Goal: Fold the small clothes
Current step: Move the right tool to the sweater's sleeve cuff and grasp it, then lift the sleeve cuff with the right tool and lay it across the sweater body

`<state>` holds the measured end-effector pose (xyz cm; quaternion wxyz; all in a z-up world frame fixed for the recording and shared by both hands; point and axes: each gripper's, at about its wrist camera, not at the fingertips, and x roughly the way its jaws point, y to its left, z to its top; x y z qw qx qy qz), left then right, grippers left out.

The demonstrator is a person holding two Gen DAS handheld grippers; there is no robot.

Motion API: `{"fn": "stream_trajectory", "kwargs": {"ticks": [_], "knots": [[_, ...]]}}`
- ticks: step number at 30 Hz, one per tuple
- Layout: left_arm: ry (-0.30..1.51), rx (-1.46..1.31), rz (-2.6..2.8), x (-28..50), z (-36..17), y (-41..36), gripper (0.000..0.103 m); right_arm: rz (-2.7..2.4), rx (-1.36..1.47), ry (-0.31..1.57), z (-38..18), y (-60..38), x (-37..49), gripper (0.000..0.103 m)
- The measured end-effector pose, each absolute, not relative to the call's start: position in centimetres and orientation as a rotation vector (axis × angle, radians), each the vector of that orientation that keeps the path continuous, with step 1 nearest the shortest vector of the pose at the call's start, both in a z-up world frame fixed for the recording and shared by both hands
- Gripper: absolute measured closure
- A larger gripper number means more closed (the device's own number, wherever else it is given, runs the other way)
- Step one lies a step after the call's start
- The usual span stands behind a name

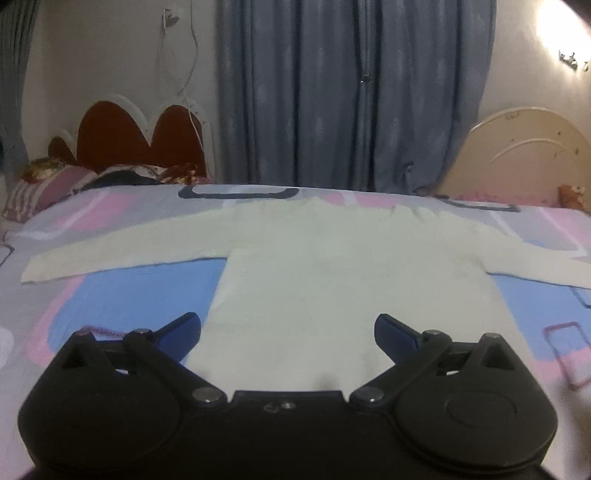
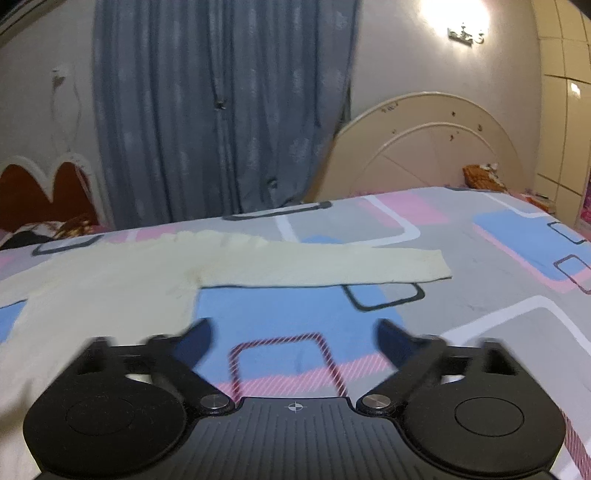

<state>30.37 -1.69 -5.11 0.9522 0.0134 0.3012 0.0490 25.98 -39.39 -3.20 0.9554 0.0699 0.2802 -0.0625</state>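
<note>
— Closest to the lens, low in the left wrist view, what do you see?

— Black housing of the left gripper (image 1: 287, 326), jaws spread wide, nothing between the blue fingertips (image 1: 184, 325). They frame the bottom hem of a cream long-sleeved top (image 1: 332, 266).

— Where does the top lie?

— Flat on a bedsheet (image 1: 122, 299) patterned in pink, blue and grey. The body fills the centre of the frame, one sleeve reaches toward the left edge, the other toward the right edge.

— And the right wrist view?

— Right gripper (image 2: 293, 332) at the bottom, slightly blurred, jaws also spread and holding nothing. Between its fingers only the bedsheet (image 2: 480, 236) shows. The top (image 2: 110, 280) sits at the left of that frame, with one sleeve stretched flat across the middle toward the right.

— Behind the bed?

— Blue-grey curtain (image 1: 351, 92) at top centre, a red scalloped headboard (image 1: 122, 136) at the left, a cream rounded board (image 1: 524, 155) at the right, and a bright wall lamp (image 2: 461, 22) in the upper right.
</note>
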Motion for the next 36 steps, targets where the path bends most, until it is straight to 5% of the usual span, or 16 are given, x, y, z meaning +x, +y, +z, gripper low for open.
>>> {"fn": "stream_trajectory", "kwargs": {"ticks": [2, 4, 9, 13, 24, 29, 36], "knots": [[0.644, 0.021, 0.07, 32.1, -5.7, -1.7, 0.01, -0.151, 0.166, 0.571, -4.1, -41.0, 28.1, 0.021], [0.666, 0.021, 0.099, 33.9, -6.3, -1.6, 0.033, -0.176, 0.191, 0.571, -5.0, -42.8, 30.2, 0.023], [0.679, 0.024, 0.119, 37.1, -7.7, -2.0, 0.023, -0.264, 0.308, 0.58, -7.4, -49.0, 35.5, 0.042], [0.689, 0.03, 0.098, 38.3, -8.5, -2.5, 0.027, -0.334, 0.418, 0.596, -9.9, -53.8, 38.6, 0.054], [0.737, 0.032, 0.075, 41.6, -10.0, -2.3, 0.03, -0.423, 0.599, 0.58, -13.1, -59.8, 40.2, 0.058], [0.733, 0.05, 0.067, 42.7, -9.5, -1.8, 0.03, -0.452, 0.619, 0.564, -13.5, -60.4, 40.3, 0.089], [0.73, 0.122, 0.033, 44.5, -8.5, 1.3, 0.022, -0.429, 0.568, 0.609, -12.8, -60.7, 41.8, 0.094]]}}
